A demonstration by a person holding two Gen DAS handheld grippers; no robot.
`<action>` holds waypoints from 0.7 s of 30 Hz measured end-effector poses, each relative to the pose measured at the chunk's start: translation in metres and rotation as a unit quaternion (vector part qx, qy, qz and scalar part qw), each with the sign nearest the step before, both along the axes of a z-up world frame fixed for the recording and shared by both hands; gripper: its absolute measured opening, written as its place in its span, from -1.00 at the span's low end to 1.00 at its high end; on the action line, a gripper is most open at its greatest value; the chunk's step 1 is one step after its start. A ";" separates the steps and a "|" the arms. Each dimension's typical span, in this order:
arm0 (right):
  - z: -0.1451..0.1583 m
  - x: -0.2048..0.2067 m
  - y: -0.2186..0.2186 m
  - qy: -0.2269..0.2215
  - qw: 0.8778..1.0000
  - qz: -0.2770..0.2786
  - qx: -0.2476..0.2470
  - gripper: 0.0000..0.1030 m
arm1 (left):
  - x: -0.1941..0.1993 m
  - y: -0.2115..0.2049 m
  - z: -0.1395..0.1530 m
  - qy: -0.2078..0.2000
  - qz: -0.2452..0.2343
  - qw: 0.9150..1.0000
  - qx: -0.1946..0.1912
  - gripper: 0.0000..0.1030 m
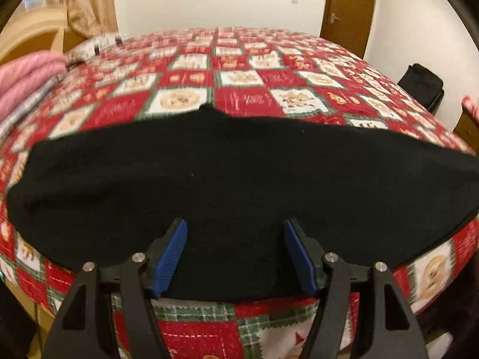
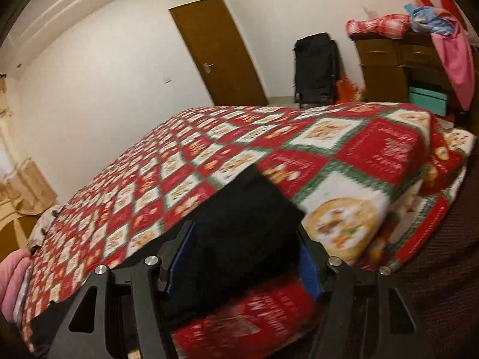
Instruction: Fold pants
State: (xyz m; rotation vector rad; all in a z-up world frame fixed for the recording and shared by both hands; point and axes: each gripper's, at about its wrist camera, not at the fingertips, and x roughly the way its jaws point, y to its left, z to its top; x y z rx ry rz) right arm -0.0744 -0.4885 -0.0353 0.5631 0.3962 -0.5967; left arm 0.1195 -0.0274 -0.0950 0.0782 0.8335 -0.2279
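Observation:
The black pants (image 1: 239, 176) lie flat in a long band across the near edge of the bed. My left gripper (image 1: 236, 239) is open, its blue pads (image 1: 172, 257) spread wide over the pants' near edge, holding nothing. In the right wrist view the pants' end (image 2: 239, 227) lies on the bed near its corner. My right gripper (image 2: 245, 239) is open too, its blue pads (image 2: 310, 272) standing on either side of that end without closing on it.
The bed carries a red, white and green patchwork quilt (image 1: 239, 68). Pink bedding (image 1: 27, 74) lies at the far left. A brown door (image 2: 218, 51), a black suitcase (image 2: 315, 65) and a dresser piled with clothes (image 2: 398, 56) stand beyond the bed.

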 end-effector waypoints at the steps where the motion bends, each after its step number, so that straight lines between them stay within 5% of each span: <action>1: -0.001 -0.002 0.001 -0.006 1.000 0.003 0.014 -0.13 | -0.004 -0.003 0.000 -0.002 -0.009 1.000 0.010 0.38; 8: -0.024 -0.014 -0.020 -0.059 0.993 -0.027 0.103 -0.69 | -0.008 0.005 0.001 -0.001 -0.021 1.000 -0.009 0.40; 12: 0.002 0.003 0.005 -0.029 0.999 0.003 0.046 -0.78 | -0.004 0.019 0.008 0.004 -0.013 0.999 -0.049 0.40; 16: 0.048 0.038 0.080 -0.038 0.991 0.122 -0.046 -0.79 | -0.003 0.036 0.018 -0.021 0.013 0.998 -0.056 0.40; 21: 0.049 0.114 0.203 -0.020 0.946 0.311 -0.091 -0.79 | 0.000 0.055 0.018 -0.021 0.035 0.996 -0.075 0.41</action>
